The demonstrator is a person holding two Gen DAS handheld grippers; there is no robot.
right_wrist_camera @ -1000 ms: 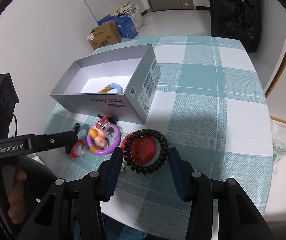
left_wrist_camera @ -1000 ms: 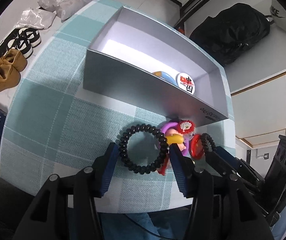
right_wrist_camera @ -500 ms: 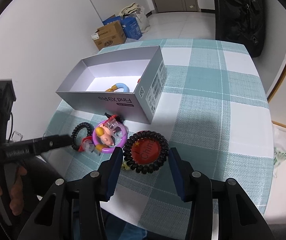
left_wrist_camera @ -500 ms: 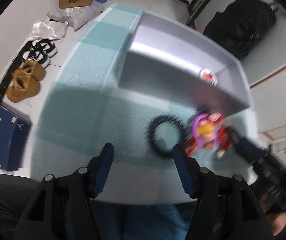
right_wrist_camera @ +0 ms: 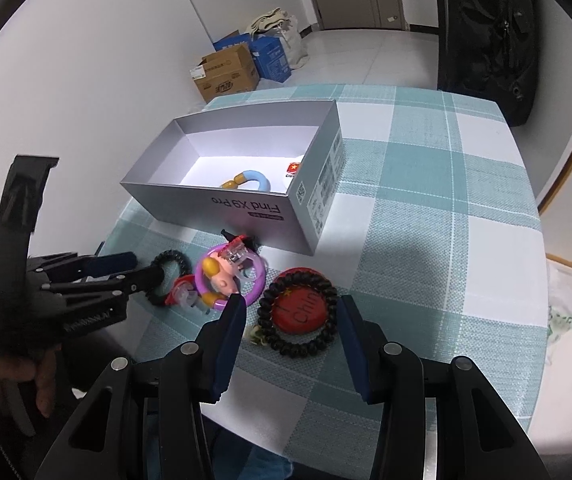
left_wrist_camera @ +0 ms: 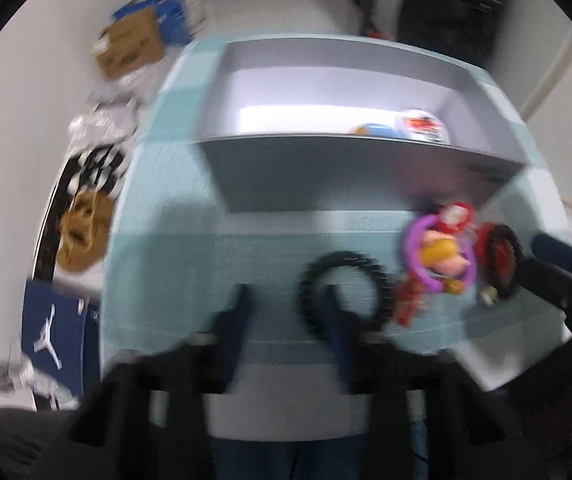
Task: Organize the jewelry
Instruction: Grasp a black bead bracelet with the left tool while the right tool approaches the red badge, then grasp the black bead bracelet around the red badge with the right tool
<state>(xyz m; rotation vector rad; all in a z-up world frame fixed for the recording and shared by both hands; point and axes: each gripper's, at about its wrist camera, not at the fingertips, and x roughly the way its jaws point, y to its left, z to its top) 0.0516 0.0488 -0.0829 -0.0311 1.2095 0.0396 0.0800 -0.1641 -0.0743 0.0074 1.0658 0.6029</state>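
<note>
My left gripper [right_wrist_camera: 142, 268] is pointing down near the near left corner of the tabletop [right_wrist_camera: 426, 240], and its jaws have just been closing. My own left view is badly smeared, but the jaws seem to be pinching the rim of the black coil hair tie [right_wrist_camera: 172, 258], with one finger [left_wrist_camera: 334, 312] poking through its hole. My hand [right_wrist_camera: 26, 368] is wrapping the handle below it.

My right gripper [right_wrist_camera: 290, 316] is hanging released above the near edge. Its pads are standing wide on either side of the red badge [right_wrist_camera: 298, 308] and touching nothing. A black bead bracelet [right_wrist_camera: 298, 350] is lying around that badge.

Between the two grippers, a purple ring with a cartoon figure [right_wrist_camera: 254, 280] is lying on the cloth, just beside the badge. A red clip [right_wrist_camera: 182, 294] is lying against its left side, touching the hair tie.

Farther in, towards the left edge, the open grey box [right_wrist_camera: 246, 212] is sitting with its long wall facing me. Inside it, a blue and yellow bangle [right_wrist_camera: 254, 178] and a white badge [right_wrist_camera: 292, 170] are resting at the right end.
</note>
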